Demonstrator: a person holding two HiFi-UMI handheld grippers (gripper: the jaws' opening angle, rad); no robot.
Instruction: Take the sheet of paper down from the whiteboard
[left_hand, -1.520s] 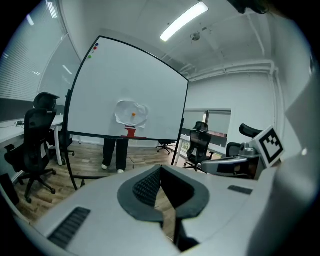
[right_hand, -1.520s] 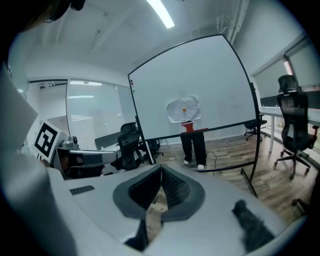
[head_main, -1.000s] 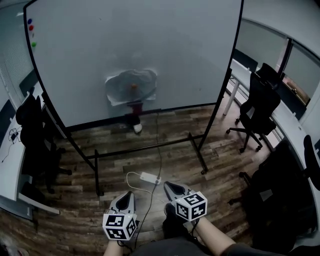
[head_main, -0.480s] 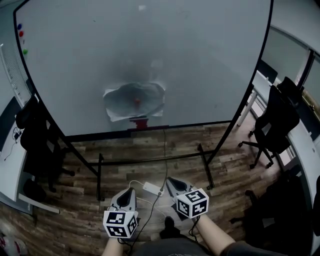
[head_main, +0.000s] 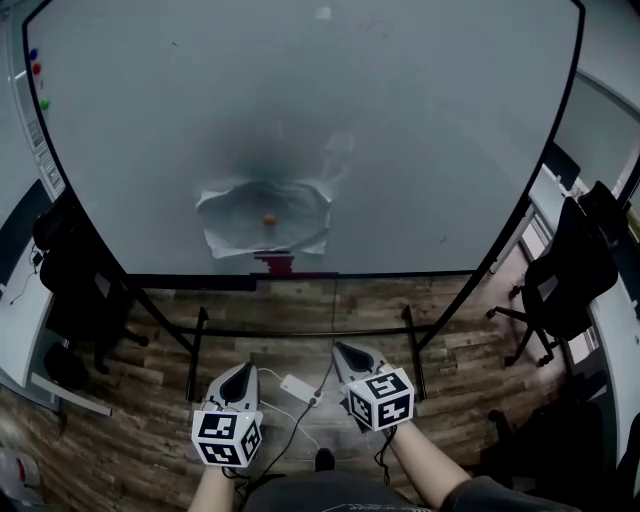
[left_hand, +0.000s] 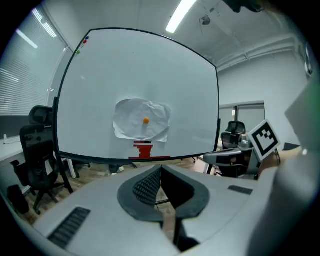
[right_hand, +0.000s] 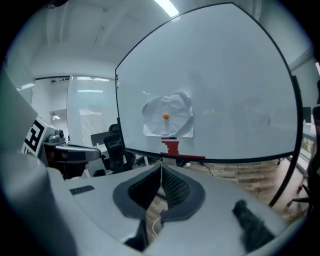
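One whiteboard (head_main: 420, 140), one sheet of paper (head_main: 235, 215) (crumpled) — one orange magnet (head_main: 267, 218).

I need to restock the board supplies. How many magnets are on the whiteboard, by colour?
orange magnet, on the sheet of paper: 1
blue magnet, top left corner: 1
red magnet, just below the blue one: 1
green magnet, lowest of the three: 1
Total: 4
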